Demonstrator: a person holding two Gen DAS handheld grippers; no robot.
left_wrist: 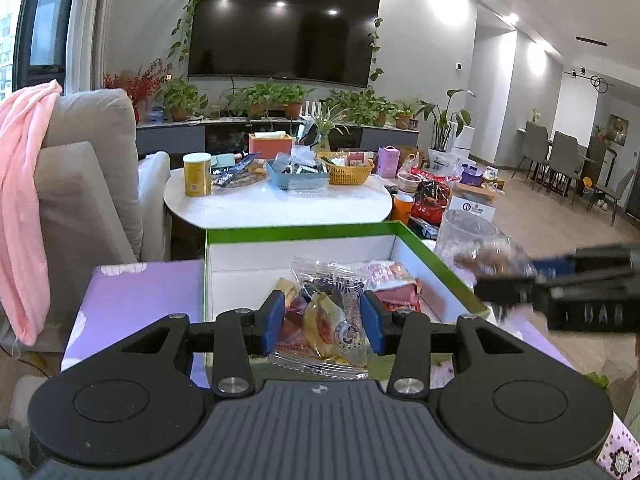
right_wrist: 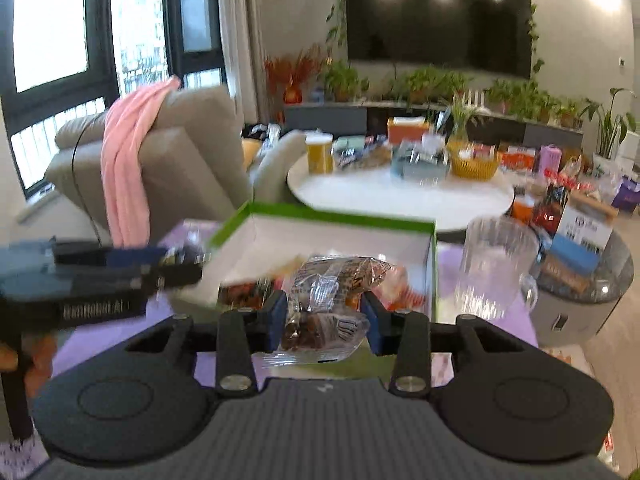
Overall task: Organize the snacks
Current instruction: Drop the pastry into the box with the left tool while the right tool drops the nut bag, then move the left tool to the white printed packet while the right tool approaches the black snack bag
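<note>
Beyond my fingers on both sides sits the white round table [left_wrist: 280, 204], crowded with a yellow canister [left_wrist: 197, 175], a blue tray [left_wrist: 297, 176] and a woven yellow basket [left_wrist: 351, 171]. Nearer, directly ahead of both pairs of fingers, I see the green-edged box [left_wrist: 304, 230] standing open on a purple surface [left_wrist: 132, 300], its white inside holding a heap of wrapped snacks [left_wrist: 394, 284]. To the right of my right fingers, just beside the box, stands a clear ribbed pitcher [right_wrist: 496, 268].

My left gripper [left_wrist: 323, 320] is clenched on a clear snack packet [left_wrist: 320, 320] with orange-yellow pieces inside; the blue pads press its sides and the packet hangs over the near rim of the box.

My right gripper [right_wrist: 325, 324] grasps a second clear packet of dark brown pieces [right_wrist: 320, 320], pinched between its blue pads [right_wrist: 278, 320], above the box's near edge. This view is blurred, so I cannot read the wrapper.

Each gripper shows in the other's view, off to the side of the fingers, level with the box.
</note>
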